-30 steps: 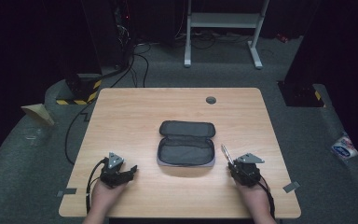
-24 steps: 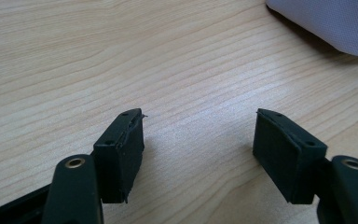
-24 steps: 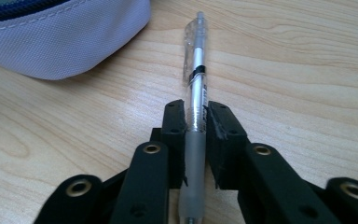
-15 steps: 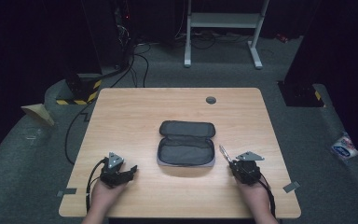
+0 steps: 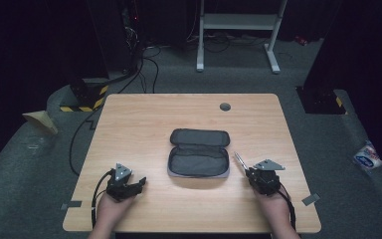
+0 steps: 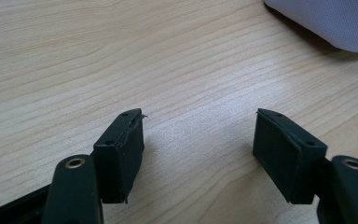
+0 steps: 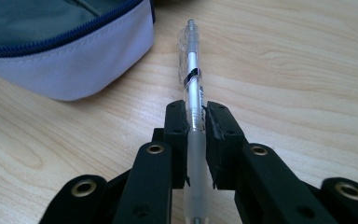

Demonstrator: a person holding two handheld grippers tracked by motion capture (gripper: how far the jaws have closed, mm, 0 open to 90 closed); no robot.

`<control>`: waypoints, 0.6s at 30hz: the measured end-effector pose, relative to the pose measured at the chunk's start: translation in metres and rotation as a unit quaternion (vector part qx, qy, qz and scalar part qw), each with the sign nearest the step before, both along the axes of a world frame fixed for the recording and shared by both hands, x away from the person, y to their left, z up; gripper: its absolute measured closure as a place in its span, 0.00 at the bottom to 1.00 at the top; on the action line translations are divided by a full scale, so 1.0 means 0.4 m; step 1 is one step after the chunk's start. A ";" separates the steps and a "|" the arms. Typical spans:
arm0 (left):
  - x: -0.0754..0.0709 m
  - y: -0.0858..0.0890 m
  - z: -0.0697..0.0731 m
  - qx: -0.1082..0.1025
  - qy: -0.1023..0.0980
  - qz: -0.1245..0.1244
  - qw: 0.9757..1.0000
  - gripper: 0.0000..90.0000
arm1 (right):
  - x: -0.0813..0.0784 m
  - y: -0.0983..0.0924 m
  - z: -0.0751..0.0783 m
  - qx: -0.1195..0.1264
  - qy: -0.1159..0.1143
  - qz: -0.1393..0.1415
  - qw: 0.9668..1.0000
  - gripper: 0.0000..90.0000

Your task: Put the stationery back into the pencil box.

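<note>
An open grey pencil case (image 5: pixel 199 153) with a blue zipper lies at the middle of the wooden table (image 5: pixel 144 119); its pale side (image 7: pixel 70 65) fills the upper left of the right gripper view. My right gripper (image 7: pixel 196 116) is shut on a clear, silver pen (image 7: pixel 190 70), which sticks out forward just right of the case. From above, that right gripper (image 5: pixel 251 172) sits at the case's right end with the pen (image 5: pixel 239 160) slanting up-left. My left gripper (image 5: pixel 138 183) rests low on the table left of the case, open, nothing between its pads (image 6: pixel 121 144).
A round dark cable hole (image 5: pixel 225 106) sits near the table's far edge. A corner of the case (image 6: pixel 326 23) shows at the top right of the left gripper view. Cables, a white stand (image 5: pixel 238 30) and dark equipment stand on the floor beyond.
The right gripper with the pen has shifted slightly left toward the case. The left gripper has stayed in place.
</note>
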State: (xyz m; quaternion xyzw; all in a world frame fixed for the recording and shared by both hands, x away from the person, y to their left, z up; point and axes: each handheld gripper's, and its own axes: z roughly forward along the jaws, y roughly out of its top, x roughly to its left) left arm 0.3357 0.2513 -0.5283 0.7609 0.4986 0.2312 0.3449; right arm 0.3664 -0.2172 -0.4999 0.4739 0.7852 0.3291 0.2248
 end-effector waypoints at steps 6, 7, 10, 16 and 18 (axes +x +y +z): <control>0.000 0.000 0.000 -0.002 0.001 0.000 1.000 0.37 | 0.002 -0.007 0.023 0.003 -0.015 -0.001 1.000 0.88; 0.000 0.000 0.000 -0.002 0.001 0.000 1.000 0.37 | 0.003 -0.009 0.030 0.003 -0.018 -0.003 1.000 0.88; 0.001 0.000 0.000 -0.002 0.001 -0.002 1.000 0.37 | 0.006 -0.009 0.049 0.006 -0.025 -0.003 1.000 0.88; 0.001 0.000 0.000 -0.002 0.001 -0.002 1.000 0.37 | 0.011 -0.008 0.074 0.010 -0.036 -0.001 0.999 0.88; 0.001 0.000 0.000 -0.002 0.001 -0.002 1.000 0.37 | 0.014 -0.007 0.081 0.010 -0.037 -0.001 0.999 0.88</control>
